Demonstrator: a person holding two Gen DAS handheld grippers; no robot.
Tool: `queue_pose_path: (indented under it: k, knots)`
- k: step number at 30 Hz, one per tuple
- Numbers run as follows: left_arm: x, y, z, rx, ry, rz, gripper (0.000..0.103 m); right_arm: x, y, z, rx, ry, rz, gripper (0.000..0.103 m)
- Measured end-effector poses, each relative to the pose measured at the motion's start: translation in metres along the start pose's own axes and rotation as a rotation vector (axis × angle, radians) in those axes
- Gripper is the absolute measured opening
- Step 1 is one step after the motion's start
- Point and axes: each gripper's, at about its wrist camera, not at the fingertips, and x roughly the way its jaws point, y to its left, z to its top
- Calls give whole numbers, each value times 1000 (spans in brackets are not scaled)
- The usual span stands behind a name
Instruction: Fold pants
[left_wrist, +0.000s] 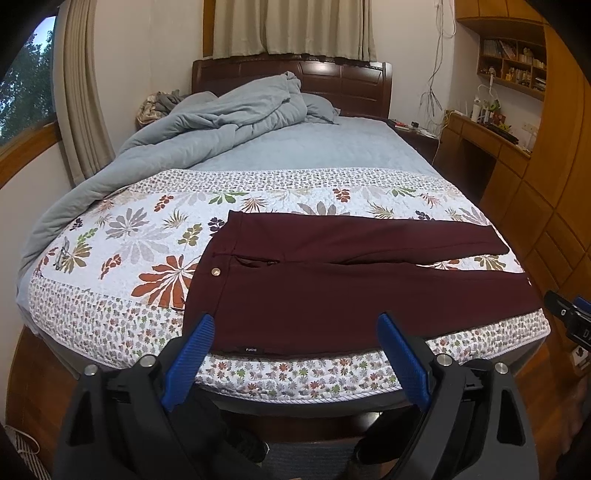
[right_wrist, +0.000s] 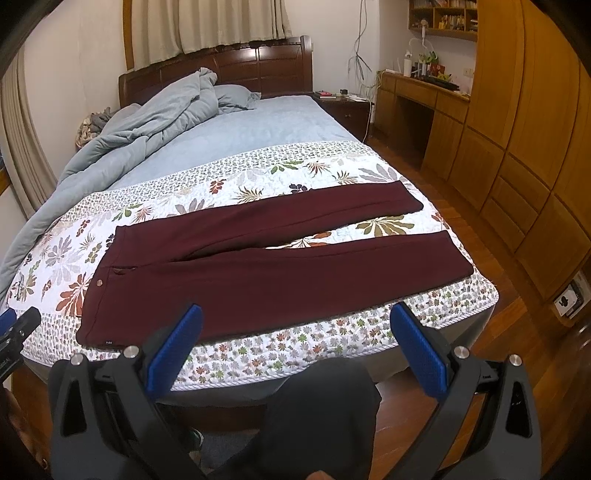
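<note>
Dark maroon pants (left_wrist: 332, 284) lie flat across the foot of the bed on a floral quilt (left_wrist: 129, 236), waistband to the left, both legs spread apart and pointing right. They also show in the right wrist view (right_wrist: 258, 266). My left gripper (left_wrist: 295, 328) is open and empty, held above the near edge of the bed by the waist end. My right gripper (right_wrist: 295, 321) is open and empty, held above the near edge by the nearer leg. Neither touches the pants.
A rumpled grey-blue duvet (left_wrist: 207, 122) lies at the far left of the bed by the dark headboard (left_wrist: 332, 77). Wooden wardrobes (right_wrist: 517, 147) and a desk (right_wrist: 417, 88) stand on the right. My legs are below the bed's near edge.
</note>
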Motion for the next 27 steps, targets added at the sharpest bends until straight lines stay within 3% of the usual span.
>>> queue_pose_path:
  k: [27]
  knots:
    - [8,3,-4,1,19,4,90,9,0,-4,6,16,7,101]
